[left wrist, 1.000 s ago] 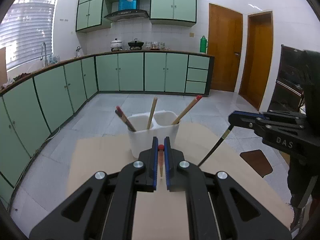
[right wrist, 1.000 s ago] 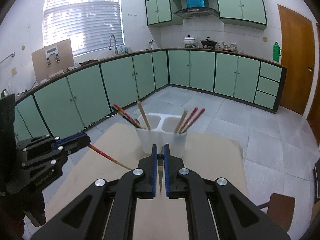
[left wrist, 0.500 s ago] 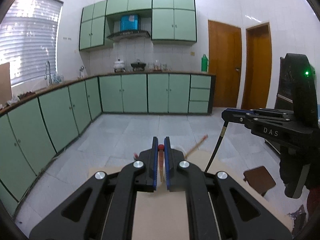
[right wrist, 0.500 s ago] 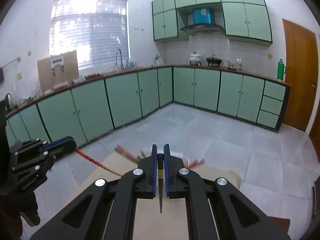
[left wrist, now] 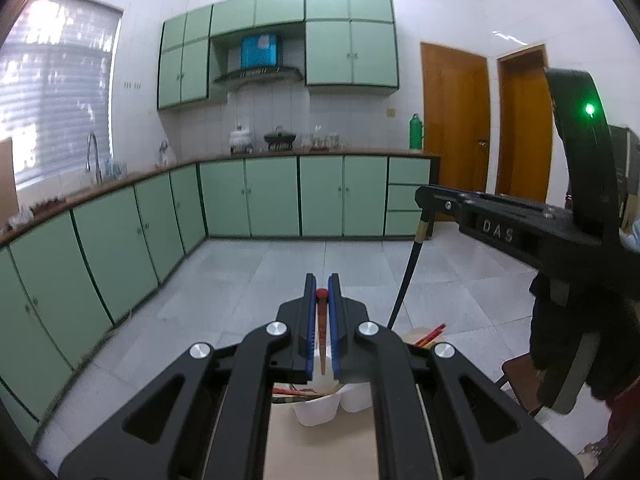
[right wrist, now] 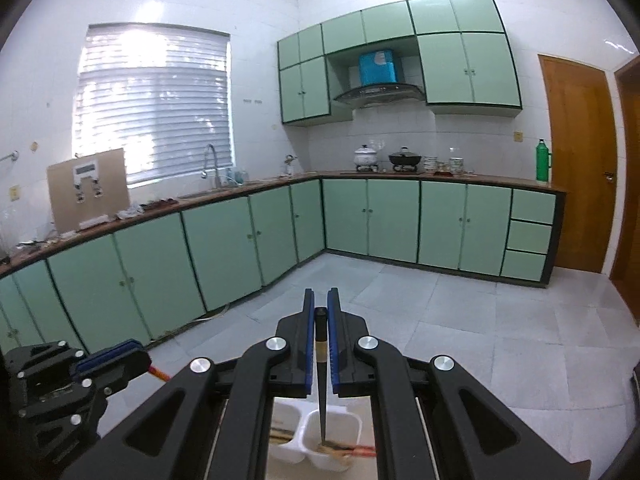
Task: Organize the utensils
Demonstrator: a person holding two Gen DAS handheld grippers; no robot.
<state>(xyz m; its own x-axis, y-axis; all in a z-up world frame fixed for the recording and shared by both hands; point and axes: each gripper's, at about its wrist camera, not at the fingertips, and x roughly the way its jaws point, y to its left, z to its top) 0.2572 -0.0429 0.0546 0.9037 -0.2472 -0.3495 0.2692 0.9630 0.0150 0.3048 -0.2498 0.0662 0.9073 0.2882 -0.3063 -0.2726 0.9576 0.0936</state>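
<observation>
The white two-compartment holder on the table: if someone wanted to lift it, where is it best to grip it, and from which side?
Probably from above, on the white two-compartment holder's middle divider wall: the fingers can straddle that thin upright wall. Its outer walls look wide and rounded. Chopsticks lean inside, so stay between them. Both grippers already hold a chopstick each.

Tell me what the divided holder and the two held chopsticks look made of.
Holder: likely plastic, white, smooth moulded walls. Left tongs' chopstick: looks like wood or bamboo, tan with a red tip. Right tongs' chopstick: black, glossy, pale band; material unclear, perhaps lacquered or plastic.
</observation>
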